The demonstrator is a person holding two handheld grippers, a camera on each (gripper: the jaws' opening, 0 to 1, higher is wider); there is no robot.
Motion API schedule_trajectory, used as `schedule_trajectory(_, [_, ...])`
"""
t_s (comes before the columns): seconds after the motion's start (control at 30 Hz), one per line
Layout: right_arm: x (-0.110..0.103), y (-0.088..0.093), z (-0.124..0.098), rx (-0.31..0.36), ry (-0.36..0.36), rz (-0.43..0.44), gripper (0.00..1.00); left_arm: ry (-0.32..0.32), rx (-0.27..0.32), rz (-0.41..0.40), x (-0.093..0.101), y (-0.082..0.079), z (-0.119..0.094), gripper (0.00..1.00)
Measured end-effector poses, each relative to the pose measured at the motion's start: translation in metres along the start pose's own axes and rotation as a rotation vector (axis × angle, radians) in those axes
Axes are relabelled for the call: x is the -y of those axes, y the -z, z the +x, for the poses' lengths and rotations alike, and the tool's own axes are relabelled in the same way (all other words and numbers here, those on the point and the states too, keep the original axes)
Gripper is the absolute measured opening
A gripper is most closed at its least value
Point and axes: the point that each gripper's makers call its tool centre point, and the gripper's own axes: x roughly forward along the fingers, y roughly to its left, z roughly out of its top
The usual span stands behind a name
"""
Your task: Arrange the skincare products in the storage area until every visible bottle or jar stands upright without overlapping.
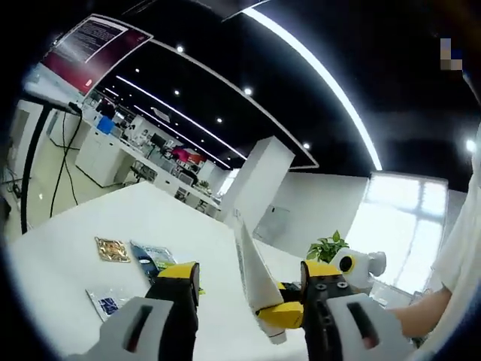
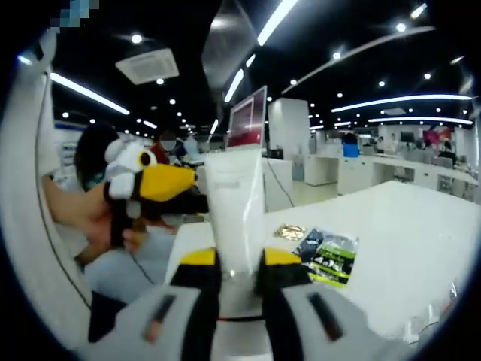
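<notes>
Gripping white tube (image 2: 234, 203), right gripper (image 2: 239, 263) clamps.

The right gripper (image 2: 239, 272) is clamping its yellow-tipped jaws tight on the lower part of a white tube (image 2: 234, 214), holding it upright. In the left gripper view, the left gripper (image 1: 248, 289) is standing with jaws spread wide and nothing between them, while the right gripper (image 1: 301, 304) is reaching in from the right, carrying the tube (image 1: 252, 274) by its capped end. A hand (image 2: 101, 218) is gripping the left gripper's handle.
</notes>
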Motion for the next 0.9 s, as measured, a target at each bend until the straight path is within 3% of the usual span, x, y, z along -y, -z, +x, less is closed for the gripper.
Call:
schedule_trajectory(0.57, [-0.024, 0.002, 0.009, 0.013, -0.061, -0.017, 0.18, -0.009, -0.019, 0.066, 0.004, -0.001, 0.01, 0.3])
schedule_trajectory(0.9, [-0.021, 0.004, 0.006, -0.002, -0.046, -0.033, 0.19, -0.024, -0.02, 0.074, -0.005, -0.001, 0.011, 0.29])
